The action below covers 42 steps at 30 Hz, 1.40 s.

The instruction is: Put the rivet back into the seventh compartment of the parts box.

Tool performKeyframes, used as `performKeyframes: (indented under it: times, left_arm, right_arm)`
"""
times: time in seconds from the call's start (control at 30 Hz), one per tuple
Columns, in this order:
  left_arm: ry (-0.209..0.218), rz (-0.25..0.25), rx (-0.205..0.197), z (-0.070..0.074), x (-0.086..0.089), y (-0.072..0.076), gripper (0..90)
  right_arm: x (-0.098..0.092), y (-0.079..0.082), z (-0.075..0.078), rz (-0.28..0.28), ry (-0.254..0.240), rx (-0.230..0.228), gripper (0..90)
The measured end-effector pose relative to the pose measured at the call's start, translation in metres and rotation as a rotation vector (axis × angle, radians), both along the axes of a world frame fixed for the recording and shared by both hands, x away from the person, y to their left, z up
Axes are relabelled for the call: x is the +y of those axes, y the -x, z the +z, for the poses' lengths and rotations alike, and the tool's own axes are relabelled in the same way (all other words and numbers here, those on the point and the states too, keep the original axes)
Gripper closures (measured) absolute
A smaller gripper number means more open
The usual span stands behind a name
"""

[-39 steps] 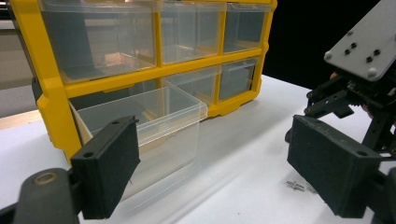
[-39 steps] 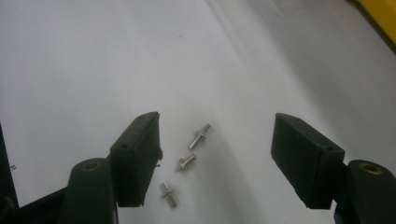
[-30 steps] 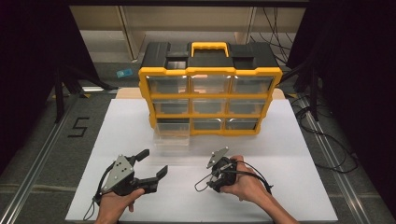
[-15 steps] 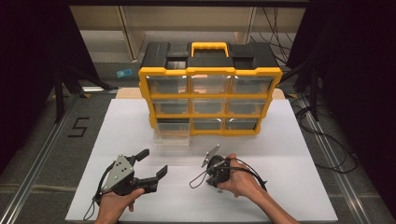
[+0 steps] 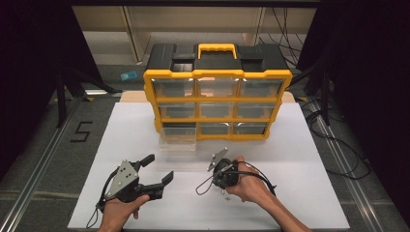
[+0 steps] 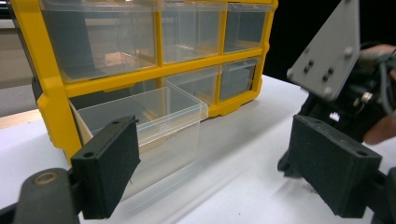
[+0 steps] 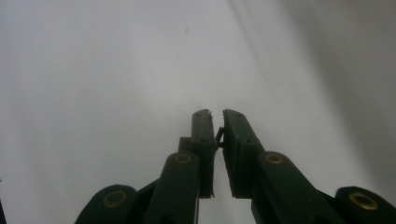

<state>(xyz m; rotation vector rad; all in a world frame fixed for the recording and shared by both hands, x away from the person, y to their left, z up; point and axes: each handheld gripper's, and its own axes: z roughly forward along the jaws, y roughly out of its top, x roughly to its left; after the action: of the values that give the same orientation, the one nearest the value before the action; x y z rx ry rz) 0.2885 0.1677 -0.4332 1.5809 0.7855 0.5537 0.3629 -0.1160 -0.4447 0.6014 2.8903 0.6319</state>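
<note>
A big plastic organizer (image 5: 217, 92) sat in the upper middle of the high view, with a yellow frame, a black top and nine see-through drawers in three rows. One clear drawer (image 5: 178, 143), a smooth box with thin walls, stuck out from the bottom left slot, just under the organizer in that picture.

The left gripper (image 5: 155, 171) was at the lower left, held in a hand (image 5: 118, 212). Its two black, blocky jaws stood wide apart with nothing between them. In the left gripper view the clear drawer was just behind the left jaw.

The right gripper (image 7: 217, 122) was in the lower middle of the high view, pointing down at the table (image 5: 300, 159). Its jaws had just been closing and were now together, with something tiny and dark pinched between the pads; I could not tell what it was.

The table was flat, white and smooth. Around it were a grey floor, black curtains and loose cables.
</note>
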Motion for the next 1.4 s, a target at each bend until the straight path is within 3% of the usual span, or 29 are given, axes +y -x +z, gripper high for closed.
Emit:
performKeyframes:
  times: [0.17,0.73,1.4]
  left_arm:
    - [-0.002,0.001,-0.002,0.000,0.000,0.000,16.5]
    - [-0.005,0.003,0.000,0.000,0.000,0.000,16.6]
    - [-0.006,0.003,0.000,0.000,0.000,0.000,16.6]
  right_arm:
    - [-0.004,-0.005,0.013,0.019,-0.058,-0.075,83.1]
    - [-0.001,-0.015,0.052,0.027,-0.156,-0.195,83.2]
    - [0.009,-0.028,0.076,0.019,-0.212,-0.249,83.2]
